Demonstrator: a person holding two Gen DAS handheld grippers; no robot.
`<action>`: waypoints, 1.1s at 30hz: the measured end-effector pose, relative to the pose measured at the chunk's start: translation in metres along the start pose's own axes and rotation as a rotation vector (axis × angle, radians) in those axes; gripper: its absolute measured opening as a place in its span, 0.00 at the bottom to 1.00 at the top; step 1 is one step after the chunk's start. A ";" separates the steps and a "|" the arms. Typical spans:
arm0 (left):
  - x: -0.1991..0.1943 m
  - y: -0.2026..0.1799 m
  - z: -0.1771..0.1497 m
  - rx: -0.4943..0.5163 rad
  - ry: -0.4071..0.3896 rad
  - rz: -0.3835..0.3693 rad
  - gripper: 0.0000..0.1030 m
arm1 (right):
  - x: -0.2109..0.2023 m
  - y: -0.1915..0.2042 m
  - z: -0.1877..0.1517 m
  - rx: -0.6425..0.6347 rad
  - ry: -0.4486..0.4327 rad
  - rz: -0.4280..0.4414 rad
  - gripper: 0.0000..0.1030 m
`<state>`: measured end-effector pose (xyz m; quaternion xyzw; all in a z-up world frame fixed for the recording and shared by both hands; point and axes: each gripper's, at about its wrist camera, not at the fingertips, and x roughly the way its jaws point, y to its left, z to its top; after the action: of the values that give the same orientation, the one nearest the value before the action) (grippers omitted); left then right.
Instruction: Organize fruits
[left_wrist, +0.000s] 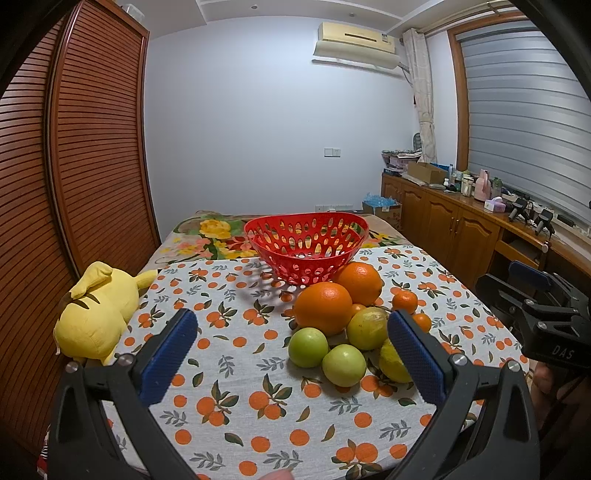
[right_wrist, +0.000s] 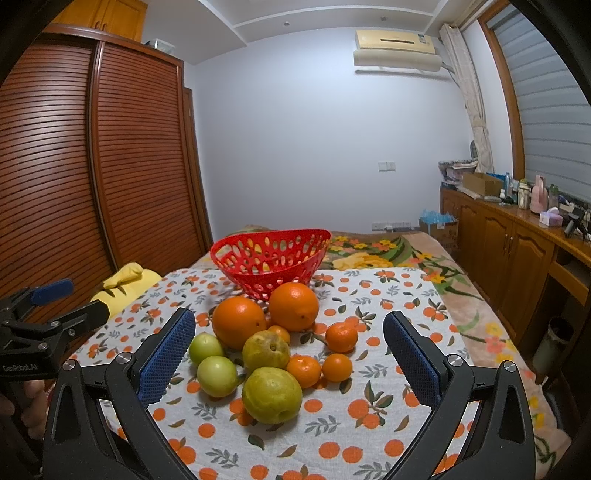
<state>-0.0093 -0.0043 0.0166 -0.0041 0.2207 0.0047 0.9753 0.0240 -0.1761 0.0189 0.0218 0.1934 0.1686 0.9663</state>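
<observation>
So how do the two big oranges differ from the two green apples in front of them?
The big oranges are deep orange with dimpled skin and clearly larger; the green apples are pale green, smooth and smaller. The oranges lie nearer the red basket, the apples nearer the tongs. All four are round, rest loose on the tablecloth, outside the basket, and are ungripped.

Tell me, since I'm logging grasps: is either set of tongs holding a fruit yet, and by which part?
Nothing is held. The left tongs and right tongs are both open, short of the fruit pile on the table.
</observation>
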 end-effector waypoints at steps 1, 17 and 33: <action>0.000 0.000 0.000 0.000 -0.001 0.000 1.00 | 0.000 0.000 0.000 -0.001 0.000 0.000 1.00; -0.001 -0.001 -0.002 -0.001 -0.008 -0.004 1.00 | -0.001 0.001 0.001 0.000 -0.001 0.000 1.00; 0.011 0.005 -0.011 -0.014 0.032 -0.007 1.00 | 0.006 -0.004 -0.004 0.012 0.033 -0.004 1.00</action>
<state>-0.0041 0.0005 0.0019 -0.0117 0.2361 0.0028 0.9717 0.0287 -0.1780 0.0127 0.0243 0.2104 0.1658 0.9631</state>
